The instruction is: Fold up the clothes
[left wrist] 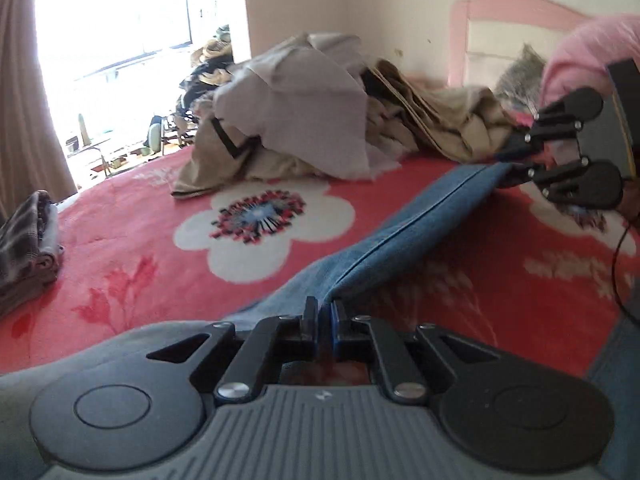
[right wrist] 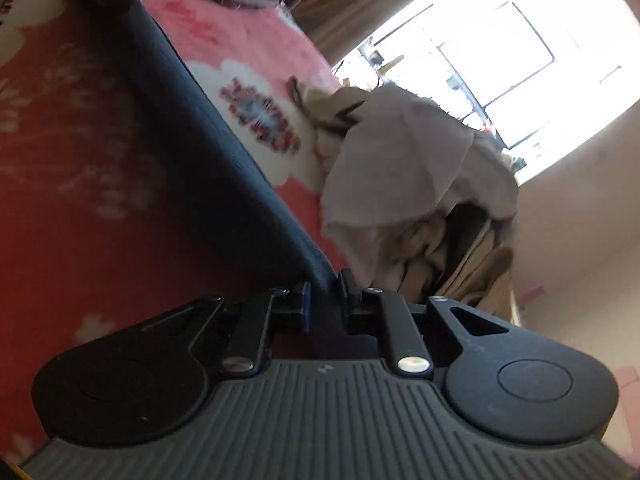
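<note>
The blue jeans are stretched in a taut band above the bed, pinched at both ends: the left gripper has its fingers drawn narrow on the near edge of the denim, and the right gripper has its fingers clamped on the far edge, up toward the pink headboard. In the right wrist view the same cloth runs as a dark strip straight out from between that gripper's fingers. The long axis of the held edge therefore lies from one gripper to the other, diagonally across the red floral blanket, and neither hand is nearer; each already has its end. The fold will likely turn on carrying both ends together while keeping that line tight. Beyond it lies a heap of beige and grey clothes; a folded plaid garment sits at the bed's edge, near the curtain.
</note>
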